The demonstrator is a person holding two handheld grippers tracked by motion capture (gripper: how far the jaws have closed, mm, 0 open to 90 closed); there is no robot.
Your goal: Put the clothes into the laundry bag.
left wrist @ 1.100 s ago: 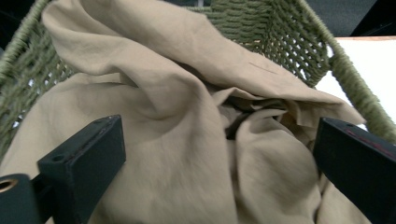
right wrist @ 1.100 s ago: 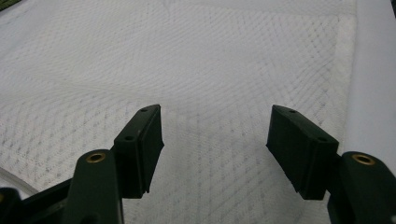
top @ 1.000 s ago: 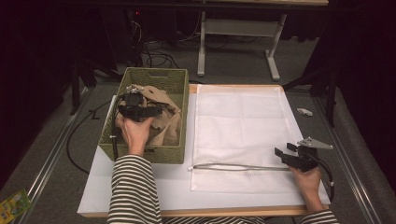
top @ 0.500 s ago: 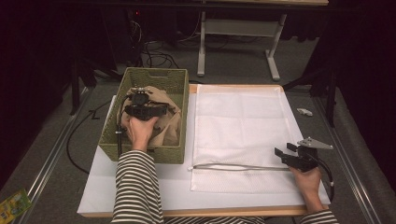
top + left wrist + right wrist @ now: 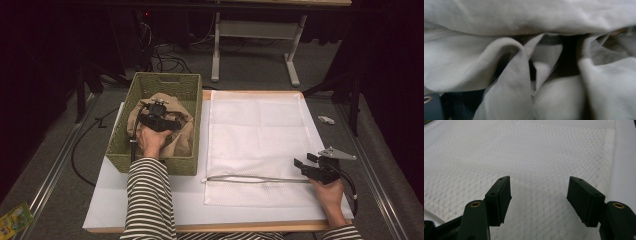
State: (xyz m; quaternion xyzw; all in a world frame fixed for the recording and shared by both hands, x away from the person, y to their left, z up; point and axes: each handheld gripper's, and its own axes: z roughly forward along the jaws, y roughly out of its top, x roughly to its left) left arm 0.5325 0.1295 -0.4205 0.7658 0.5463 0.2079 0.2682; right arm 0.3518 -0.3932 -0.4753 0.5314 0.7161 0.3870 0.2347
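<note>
A beige cloth [image 5: 176,139] lies bunched in a green woven basket [image 5: 165,76] at the table's left. My left gripper [image 5: 159,110] is pushed down into this cloth. In the left gripper view the cloth's folds [image 5: 529,62] press close, and just one dark jaw corner shows at the bottom left, so I can't judge how wide the jaws stand. A white mesh bag [image 5: 260,135] lies flat to the right, a pale zip line [image 5: 250,179] along its near edge. My right gripper [image 5: 305,160] rests at its near right corner, open over the mesh [image 5: 539,200], holding nothing.
The basket and bag rest on a white board [image 5: 112,200] on a wooden table. A small white object [image 5: 326,119] lies on the floor at the right. Desk legs [image 5: 294,65] and cables stand beyond the far edge. A green packet [image 5: 15,218] lies at the bottom left.
My left hand has moved a little to the right and sunk deeper into the cloth in the basket. The right hand and gripper have stayed still.
</note>
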